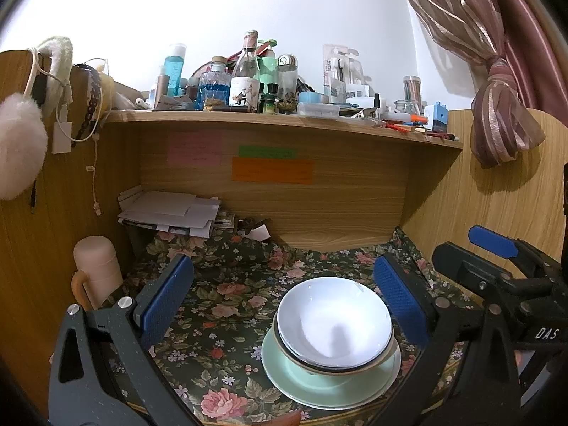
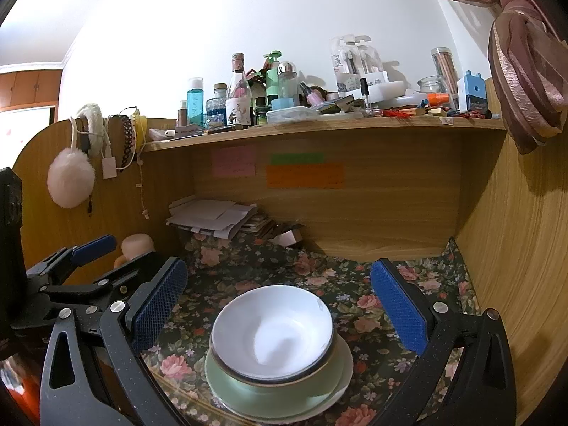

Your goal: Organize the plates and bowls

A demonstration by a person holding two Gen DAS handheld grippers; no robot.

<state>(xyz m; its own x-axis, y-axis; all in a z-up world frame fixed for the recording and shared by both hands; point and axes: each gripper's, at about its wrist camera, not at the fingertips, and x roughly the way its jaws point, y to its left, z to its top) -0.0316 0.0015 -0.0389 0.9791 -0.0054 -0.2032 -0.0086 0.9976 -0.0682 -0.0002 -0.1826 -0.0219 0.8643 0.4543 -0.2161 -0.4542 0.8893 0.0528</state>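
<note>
Stacked bowls and plates on the floral counter (image 1: 220, 305)

White bowl (image 1: 335, 323) nested in green bowl (image 1: 301, 367) atop green plate (image 1: 284, 380), white plate (image 2: 340, 387) lowest; left tool (image 1: 284, 305) and right tool (image 2: 278, 305) spread wide, empty, flanking stack; "DAS" readable on right tool; sticky notes' (image 1: 272, 170) writing illegible.

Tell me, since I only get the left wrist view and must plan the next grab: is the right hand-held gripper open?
Observer: Yes. The right wrist view shows the right hand-held gripper open, pads wide apart, holding nothing.
Operator: Where is the bowl relative to it?
Observer: The bowl sits centred just ahead of it, untouched, on top of the stack.
Operator: Anything past the desk's left wall?
Observer: Wooden cabinets, high on the far left.
</note>
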